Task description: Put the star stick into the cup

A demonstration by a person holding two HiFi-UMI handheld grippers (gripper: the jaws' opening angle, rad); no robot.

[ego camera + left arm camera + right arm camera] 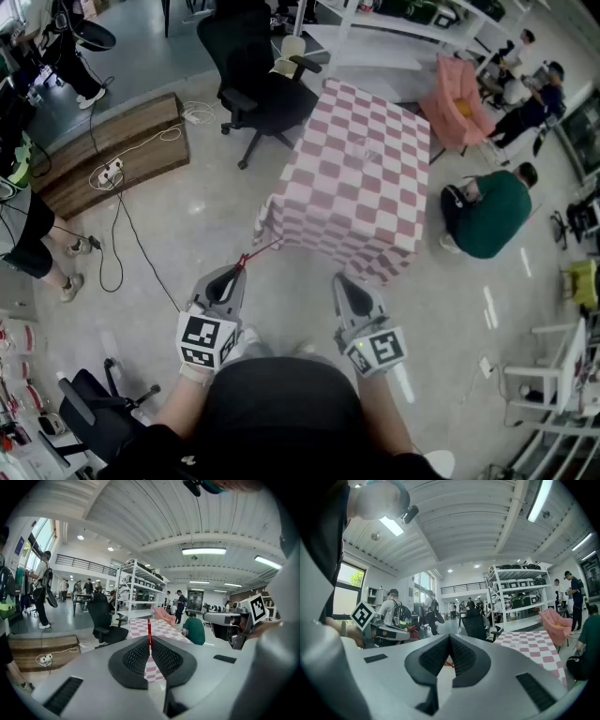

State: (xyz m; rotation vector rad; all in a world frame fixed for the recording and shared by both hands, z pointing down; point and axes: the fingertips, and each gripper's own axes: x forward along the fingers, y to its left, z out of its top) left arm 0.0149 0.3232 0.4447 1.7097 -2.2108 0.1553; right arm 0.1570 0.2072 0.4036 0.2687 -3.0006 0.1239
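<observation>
**Task status.** Pickup complete, insertion outstanding. Shows the star stick (pixel 253 254) clamped in the left gripper (pixel 235 272), pinched near its lower end between pads pressed almost together. In the left gripper view, rises straight up out of the nip as a thin red shaft. In the head view, points forward toward the table (pixel 314 220). Judged a secure grasp, with no tilt or slip visible.

Locate the cup only tentatively, as a faint clear object (pixel 515 642) standing on the checked tablecloth (pixel 361 202). Too small to confirm.

Still to do, as judged from this layout:
- approach to the table
- alignment of the stick above the cup mouth
- lowering into the cup
- release

**Pose.** Carries both grippers low in front of the body, side by side and near each other, on the near side of the table.
- **Left gripper:** aims forward and slightly downward. Puts the stick tip over the hanging corner of the tablecloth in the head view. Cannot tell whether it touches.
- **Right gripper** (pixel 343 279): sits roughly level, shut with its jaws together on nothing. Takes no apparent part in the hold on the stick.

Expect the left hand alone to carry out the insertion, with a reach forward and up over the tabletop.
</observation>
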